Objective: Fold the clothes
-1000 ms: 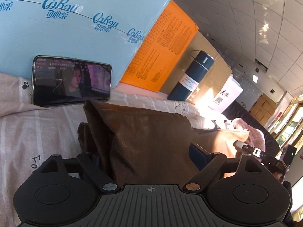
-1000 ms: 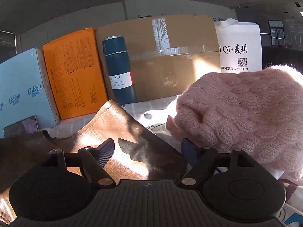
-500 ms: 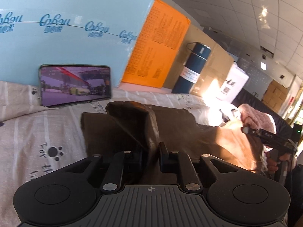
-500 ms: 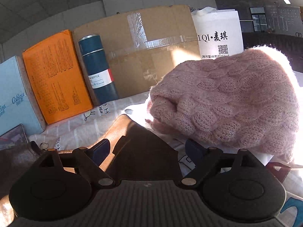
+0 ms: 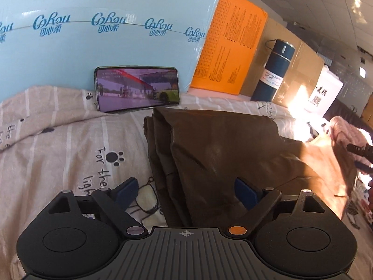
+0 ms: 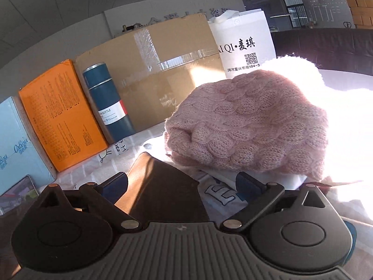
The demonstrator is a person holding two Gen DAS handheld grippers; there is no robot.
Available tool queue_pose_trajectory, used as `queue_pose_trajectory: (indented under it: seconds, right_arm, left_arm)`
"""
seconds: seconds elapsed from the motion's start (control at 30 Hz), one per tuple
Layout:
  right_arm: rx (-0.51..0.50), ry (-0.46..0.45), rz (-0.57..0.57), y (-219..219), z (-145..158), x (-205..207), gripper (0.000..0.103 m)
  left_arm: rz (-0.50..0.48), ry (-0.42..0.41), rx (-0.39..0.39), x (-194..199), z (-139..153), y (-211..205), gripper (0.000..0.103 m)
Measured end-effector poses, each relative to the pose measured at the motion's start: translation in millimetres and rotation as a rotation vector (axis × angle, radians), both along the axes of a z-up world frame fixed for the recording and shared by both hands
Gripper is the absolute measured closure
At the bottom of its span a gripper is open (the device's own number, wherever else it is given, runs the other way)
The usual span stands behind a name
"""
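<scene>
A brown garment (image 5: 223, 154) lies folded in layers on the striped bedsheet (image 5: 58, 144). My left gripper (image 5: 186, 190) is open and empty, its jaws apart just above the garment's near edge. In the right wrist view a corner of the brown garment (image 6: 160, 186) lies between the jaws of my open right gripper (image 6: 181, 183), with nothing held. A folded pink knit sweater (image 6: 251, 126) sits just beyond it on the right. The sweater also shows at the far right of the left wrist view (image 5: 347, 133).
A phone (image 5: 137, 88) playing video leans on a light blue box (image 5: 105, 35). An orange box (image 5: 233, 53), a dark blue bottle (image 5: 272, 70), a cardboard box (image 6: 163, 79) and a white bag (image 6: 244, 46) line the back of the bed.
My left gripper closed on a raised fold of the brown garment, laid it down flat, then opened and let go. My right gripper stayed open and drew nearer the pink sweater.
</scene>
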State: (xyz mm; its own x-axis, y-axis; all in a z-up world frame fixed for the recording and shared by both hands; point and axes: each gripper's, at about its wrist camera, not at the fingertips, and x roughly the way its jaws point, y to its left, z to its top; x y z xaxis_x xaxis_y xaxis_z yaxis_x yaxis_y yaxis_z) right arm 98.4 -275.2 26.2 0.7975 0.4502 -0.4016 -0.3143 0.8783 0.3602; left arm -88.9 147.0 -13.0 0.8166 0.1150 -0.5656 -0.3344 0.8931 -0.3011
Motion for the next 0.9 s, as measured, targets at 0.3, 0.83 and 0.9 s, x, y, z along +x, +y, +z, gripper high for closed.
queue_pose_trajectory:
  seconds: [0.3,0.83,0.9]
  right_arm:
    - [0.071,0.145,0.016,-4.4,15.6,-70.6,0.000]
    - [0.279,0.275,-0.076,14.2,-32.4,-13.5,0.001]
    - [0.308,0.272,-0.108,15.0,-34.7,-10.7,0.018]
  left_arm:
    - [-0.083,0.002,-0.013,-11.0,-1.0,-18.3,0.008]
    - [-0.126,0.002,0.092,-8.1,-10.0,-33.1,0.002]
    - [-0.129,0.000,0.089,-7.9,-10.4,-33.0,0.002]
